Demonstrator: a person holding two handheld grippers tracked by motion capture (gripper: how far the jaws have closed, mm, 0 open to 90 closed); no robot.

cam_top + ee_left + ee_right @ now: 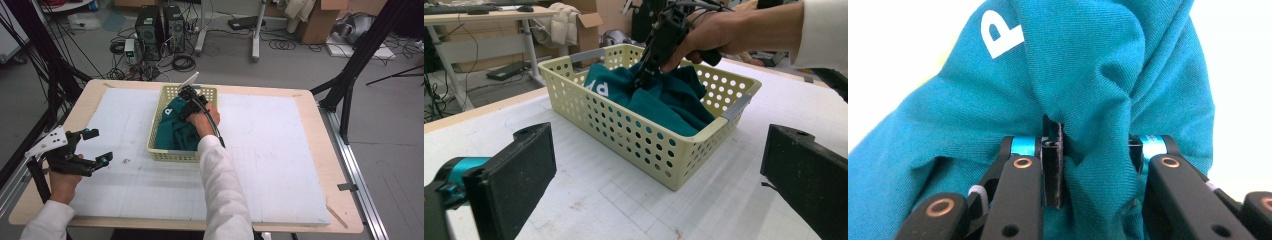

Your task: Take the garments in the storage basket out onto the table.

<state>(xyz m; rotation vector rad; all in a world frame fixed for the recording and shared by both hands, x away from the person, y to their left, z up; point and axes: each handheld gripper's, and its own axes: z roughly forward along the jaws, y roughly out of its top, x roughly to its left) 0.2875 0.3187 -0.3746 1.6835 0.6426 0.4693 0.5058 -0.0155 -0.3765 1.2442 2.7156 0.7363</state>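
Teal cloth [1098, 75] is bunching between the right gripper's [1095, 155] jaws, which are pinching a fold of it inside the yellow basket [704, 137]. This looks like the grab before lifting; next calls for a straight pull upward. The left gripper [92, 147] is hovering wide and empty, well left of the basket. The left gripper view is showing white lettering and the basket's perforated wall.

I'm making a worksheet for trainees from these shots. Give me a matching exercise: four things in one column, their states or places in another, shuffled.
1. left gripper
2. right gripper
3. teal garment
4. basket

a. crumpled inside the basket
b. open, beside the basket
c. pale yellow, perforated, on the white table
d. jaws around a fold of cloth

Pairs: 1-b, 2-d, 3-a, 4-c
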